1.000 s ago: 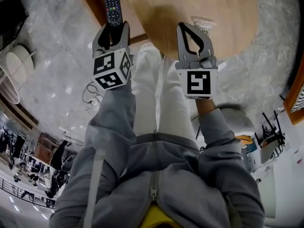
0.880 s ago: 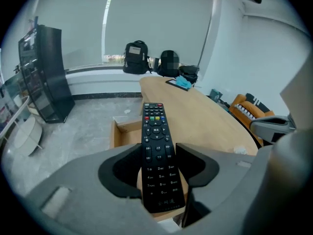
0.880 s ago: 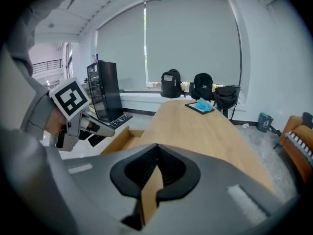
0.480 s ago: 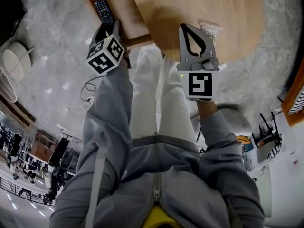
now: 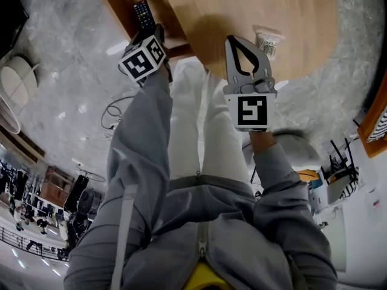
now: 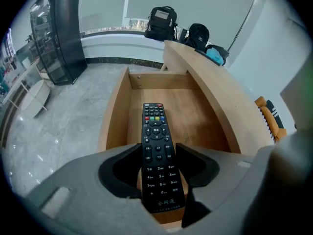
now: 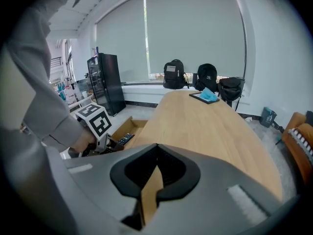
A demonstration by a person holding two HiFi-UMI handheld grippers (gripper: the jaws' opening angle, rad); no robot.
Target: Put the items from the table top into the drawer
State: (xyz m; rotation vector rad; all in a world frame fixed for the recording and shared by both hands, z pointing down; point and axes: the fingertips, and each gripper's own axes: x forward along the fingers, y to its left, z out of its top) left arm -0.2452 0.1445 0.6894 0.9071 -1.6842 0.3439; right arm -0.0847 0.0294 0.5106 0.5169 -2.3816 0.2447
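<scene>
the left gripper (image 6: 157, 153) clamps the remote (image 6: 154, 126) by its near end, just above the open drawer (image 6: 195, 116). best to lower it flat onto the drawer floor, clear of the drawer walls, then let go. the right gripper (image 7: 148, 195) is closed and empty, outside the drawer.

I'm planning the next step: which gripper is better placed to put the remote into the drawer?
Left. The left gripper has its jaws on the remote, right over the open drawer. The right gripper is shut and empty, over the table.
</scene>
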